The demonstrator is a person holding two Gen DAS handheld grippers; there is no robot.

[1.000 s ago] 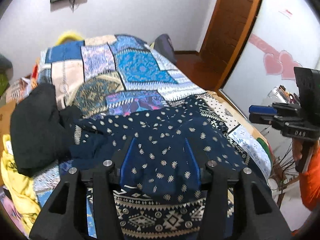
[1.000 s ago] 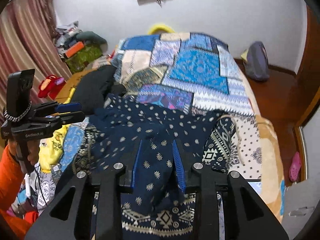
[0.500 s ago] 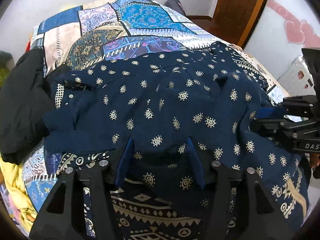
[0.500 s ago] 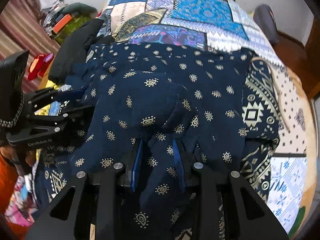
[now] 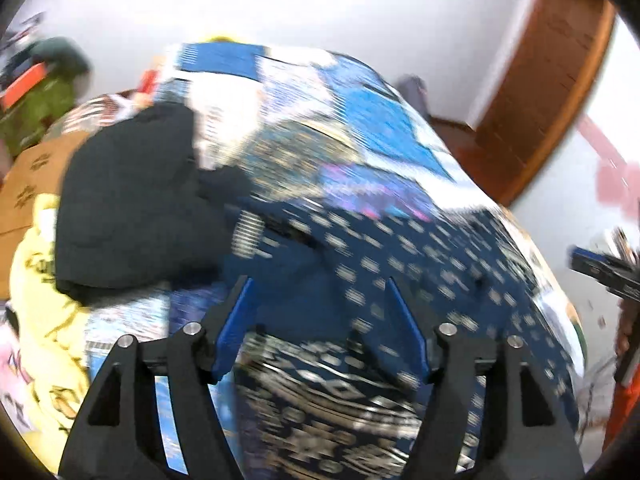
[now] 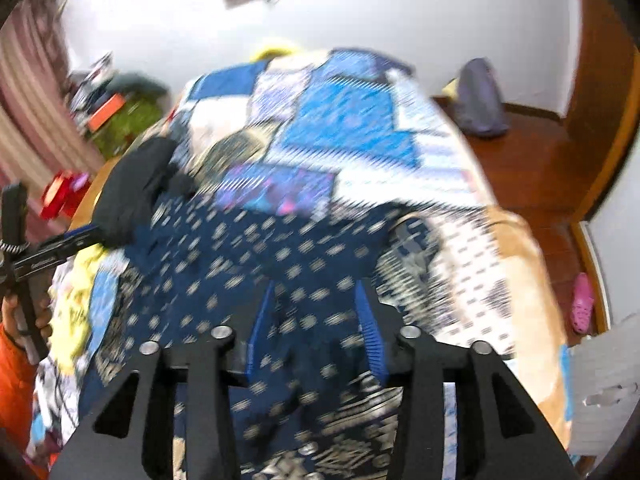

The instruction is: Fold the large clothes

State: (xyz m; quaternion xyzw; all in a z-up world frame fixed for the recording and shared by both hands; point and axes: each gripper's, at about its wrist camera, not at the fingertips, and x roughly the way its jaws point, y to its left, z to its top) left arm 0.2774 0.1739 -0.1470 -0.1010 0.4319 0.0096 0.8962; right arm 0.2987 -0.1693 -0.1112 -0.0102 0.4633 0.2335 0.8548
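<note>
A large navy garment with pale dots and a patterned hem [image 5: 360, 280] lies across the near end of the bed; it also shows in the right wrist view [image 6: 256, 264]. Both views are motion-blurred. My left gripper [image 5: 318, 288] hangs just above its near part with the blue fingers [image 5: 236, 320] wide apart and nothing between them. My right gripper [image 6: 314, 292] is over the garment's right part, its fingers [image 6: 368, 328] apart; whether cloth is pinched between them is unclear.
The bed carries a blue patchwork quilt [image 5: 360, 120]. A black garment [image 5: 124, 200] and yellow cloth [image 5: 44, 320] lie at its left. A wooden door [image 5: 540, 88] stands right, a grey bag [image 6: 480, 100] on the floor.
Both grippers have pulled back and up from the garment, and the views tilted towards the far wall. The left gripper's fingers have opened wide and let go of the cloth.
</note>
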